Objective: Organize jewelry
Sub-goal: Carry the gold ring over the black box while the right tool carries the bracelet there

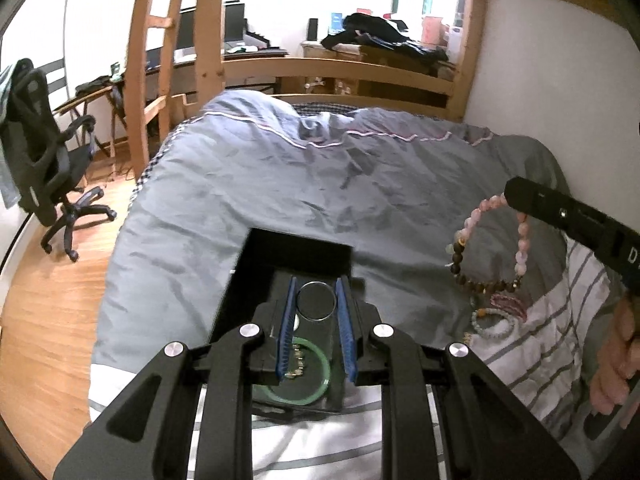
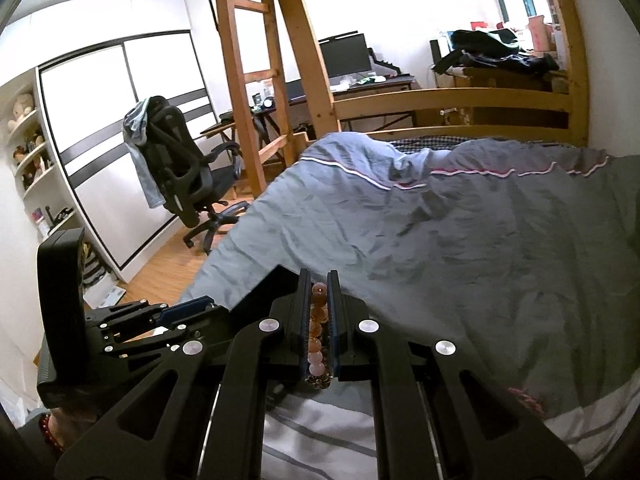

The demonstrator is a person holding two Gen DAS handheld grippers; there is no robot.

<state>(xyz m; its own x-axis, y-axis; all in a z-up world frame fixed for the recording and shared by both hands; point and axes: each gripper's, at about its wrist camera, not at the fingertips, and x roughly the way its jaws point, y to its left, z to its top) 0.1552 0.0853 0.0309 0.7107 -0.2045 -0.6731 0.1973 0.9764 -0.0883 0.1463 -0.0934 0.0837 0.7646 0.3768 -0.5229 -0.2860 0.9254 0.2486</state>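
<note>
A black jewelry box [image 1: 288, 264] lies open on the bed, holding a green bangle [image 1: 298, 396], a silver ring [image 1: 318, 300] and small gold pieces. My left gripper [image 1: 316, 292] hovers over the box with its blue-padded fingers apart around the ring area, gripping nothing. My right gripper [image 2: 319, 280] is shut on a pink and brown bead bracelet [image 2: 318, 340]. In the left wrist view the bracelet [image 1: 490, 244] hangs from the right gripper's fingertips [image 1: 520, 196] above the bed, right of the box. More bead bracelets [image 1: 496, 316] lie on the bedding below it.
A grey duvet [image 1: 320, 184] covers the bed, with a white striped sheet [image 1: 560, 340] near me. A wooden bunk frame and ladder [image 1: 208, 40] stand at the far end. An office chair [image 1: 44, 152] stands on the wood floor to the left. The wall runs along the right.
</note>
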